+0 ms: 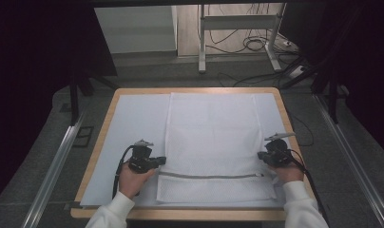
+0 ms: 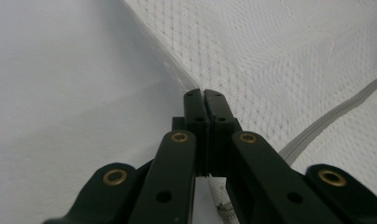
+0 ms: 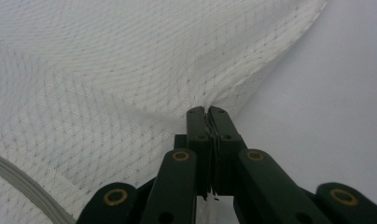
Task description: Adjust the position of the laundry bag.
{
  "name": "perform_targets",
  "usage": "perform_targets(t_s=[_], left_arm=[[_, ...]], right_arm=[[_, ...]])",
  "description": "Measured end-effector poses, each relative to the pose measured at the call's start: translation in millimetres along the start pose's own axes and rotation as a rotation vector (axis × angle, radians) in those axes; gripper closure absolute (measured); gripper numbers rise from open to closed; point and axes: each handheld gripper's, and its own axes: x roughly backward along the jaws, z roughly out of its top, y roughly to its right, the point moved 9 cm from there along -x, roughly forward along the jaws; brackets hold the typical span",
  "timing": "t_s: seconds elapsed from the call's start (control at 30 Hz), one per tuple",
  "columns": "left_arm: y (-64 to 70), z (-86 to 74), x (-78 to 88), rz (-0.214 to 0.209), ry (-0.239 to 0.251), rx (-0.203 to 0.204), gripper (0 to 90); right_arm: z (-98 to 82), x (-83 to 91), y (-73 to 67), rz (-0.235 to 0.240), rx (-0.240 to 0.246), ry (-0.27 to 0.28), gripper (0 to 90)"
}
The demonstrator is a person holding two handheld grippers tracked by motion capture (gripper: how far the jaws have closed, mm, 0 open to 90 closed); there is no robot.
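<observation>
One light wooden rectangular table [image 1: 100, 142] is seen from above, and one pale sheet [image 1: 133, 123] is spread over most of its top. On that sheet one white mesh fabric bag [image 1: 211, 137] is laid flat in the middle of the table, and one grey zipper [image 1: 209, 176] is run across it close to the near edge. Two black two-jaw grippers are counted, one in each hand of the person. The left gripper [image 1: 158, 161] is placed at the bag's left edge and the right gripper [image 1: 262, 156] at its right edge, both just above the zipper line. In the left gripper view [image 2: 204, 93] the jaws are seen clamped together on the bag's hem; in the right gripper view [image 3: 206, 111] the mesh is pinched and bunched between the closed jaws. The table's near edge is partly covered by two white sleeves, and the room at the sides is too dark to be made out.
</observation>
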Motion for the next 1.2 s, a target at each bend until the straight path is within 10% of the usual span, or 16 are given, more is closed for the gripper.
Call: perform_targets(t_s=[1.2], left_arm=[[-39.4, -16.3, 26.1, 0.042, 0.002, 0.062, 90.0]], right_arm=[[9.9, -16.6, -34.7, 0.062, 0.037, 0.01, 87.2]])
